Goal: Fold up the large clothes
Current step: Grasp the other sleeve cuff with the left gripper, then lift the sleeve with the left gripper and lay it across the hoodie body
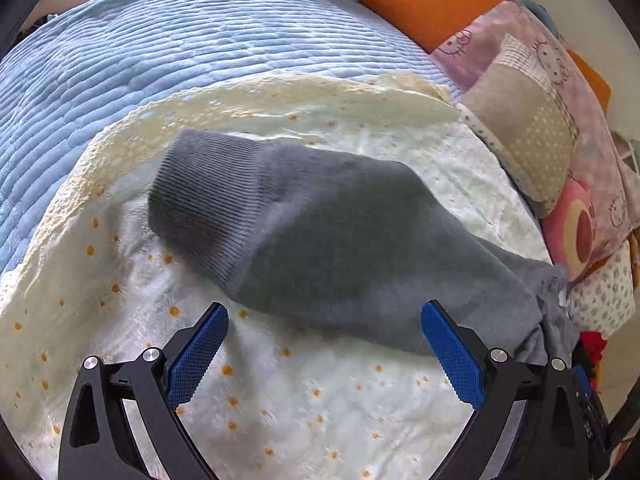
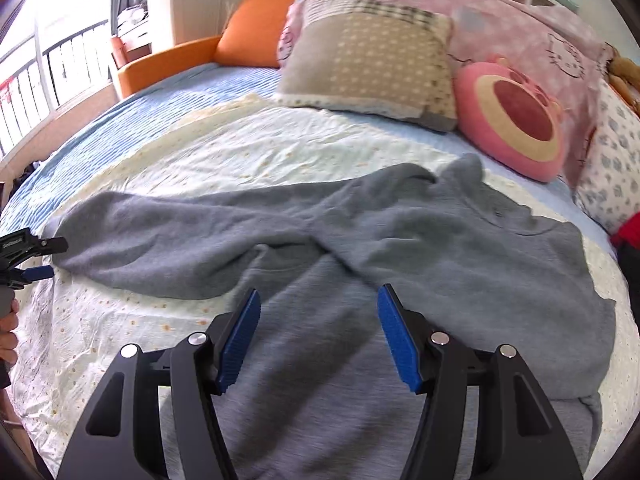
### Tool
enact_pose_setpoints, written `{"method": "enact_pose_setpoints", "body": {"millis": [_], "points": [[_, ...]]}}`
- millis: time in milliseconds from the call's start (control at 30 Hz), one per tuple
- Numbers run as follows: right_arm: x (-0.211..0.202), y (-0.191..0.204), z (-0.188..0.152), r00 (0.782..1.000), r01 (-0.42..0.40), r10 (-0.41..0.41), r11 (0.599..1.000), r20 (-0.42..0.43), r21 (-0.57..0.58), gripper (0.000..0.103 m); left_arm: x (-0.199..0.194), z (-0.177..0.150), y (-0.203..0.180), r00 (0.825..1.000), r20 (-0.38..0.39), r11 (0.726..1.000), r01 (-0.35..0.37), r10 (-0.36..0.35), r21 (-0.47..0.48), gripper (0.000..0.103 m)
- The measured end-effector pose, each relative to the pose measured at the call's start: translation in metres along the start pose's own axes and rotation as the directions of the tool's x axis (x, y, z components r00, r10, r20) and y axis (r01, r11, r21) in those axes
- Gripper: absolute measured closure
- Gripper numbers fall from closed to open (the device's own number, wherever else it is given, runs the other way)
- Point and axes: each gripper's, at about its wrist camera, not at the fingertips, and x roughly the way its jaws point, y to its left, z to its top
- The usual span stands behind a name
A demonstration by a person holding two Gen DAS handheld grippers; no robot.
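- The grey sweatshirt [image 2: 460, 248] lay spread on the pale daisy-print sheet [image 2: 248, 156], body toward my right, one long sleeve [image 1: 320, 232] stretched out to the left with its ribbed cuff [image 1: 200, 200] at the far end.
- By my read, the sleeve-folding step was in hand: the sleeve lay out flat across the sheet, not yet brought over the body.
- My left gripper [image 1: 324, 356] hung over the sleeve near its lower edge, jaws spread wide, nothing between the blue pads [image 1: 452, 356].
- My right gripper [image 2: 318, 340] sat over the sweatshirt's torso, jaws parted about halfway, empty, pads clear of the cloth.
- Both pointed steeply down at the bed.
- Next, I judged, the left needed to drop onto the cuff, pinch it cleanly through both layers, and carry it across the chest; the right could pin the body so it didn't drag.
- Further out: a blue quilted cover [image 1: 160, 60], a dotted beige pillow [image 2: 372, 64], a pink round cushion [image 2: 516, 120] and orange bolsters [image 1: 432, 4] behind.
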Motion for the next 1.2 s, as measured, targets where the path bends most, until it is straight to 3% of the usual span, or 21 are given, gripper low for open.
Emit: {"method": "enact_pose_setpoints", "body": {"millis": [333, 367, 400, 433, 467, 533, 733, 867, 1200], "points": [[0.025, 0.010, -0.004, 0.999, -0.023, 0.024, 0.999, -0.027, 0.032, 0.044, 0.017, 0.030, 0.016, 0.995, 0.019, 0.992, 0.098, -0.097, -0.079, 0.008], [0.024, 0.009, -0.003, 1.000, -0.025, 0.026, 0.999, -0.012, 0.041, 0.044, 0.015, 0.031, 0.020, 0.993, 0.030, 0.988, 0.117, -0.115, -0.101, 0.022], [0.024, 0.007, -0.003, 1.000, -0.026, 0.026, 0.998, 0.004, 0.049, 0.050, 0.012, 0.031, 0.022, 0.992, 0.038, 0.987, 0.120, -0.117, -0.108, 0.027], [0.024, 0.006, -0.002, 1.000, -0.030, 0.029, 0.998, 0.010, 0.055, 0.062, 0.010, 0.031, 0.024, 0.991, 0.048, 0.986, 0.126, -0.121, -0.113, 0.034], [0.026, 0.004, 0.000, 0.999, -0.039, 0.039, 0.997, 0.013, 0.069, 0.065, 0.009, 0.032, 0.025, 0.991, 0.051, 0.985, 0.132, -0.127, -0.111, 0.042], [0.030, 0.000, 0.002, 0.998, -0.069, 0.068, 0.992, 0.014, 0.109, 0.084, 0.011, 0.032, 0.028, 0.994, 0.039, 0.990, 0.103, -0.100, -0.100, 0.056], [0.045, -0.004, -0.003, 0.994, -0.111, 0.114, 0.973, -0.001, 0.204, 0.086, 0.012, 0.031, 0.035, 0.994, 0.045, 0.989, 0.101, -0.097, -0.104, 0.072], [0.063, -0.004, -0.026, 0.990, -0.116, 0.131, 0.968, -0.056, 0.223, 0.086, -0.001, 0.040, 0.017, 0.995, 0.074, 0.997, 0.068, -0.064, -0.048, 0.075], [0.051, 0.016, -0.040, 0.998, -0.050, 0.053, 0.994, -0.033, 0.094, 0.086, -0.050, 0.091, -0.081, 0.984, 0.174, 0.992, 0.005, -0.028, 0.127, 0.075]]}}
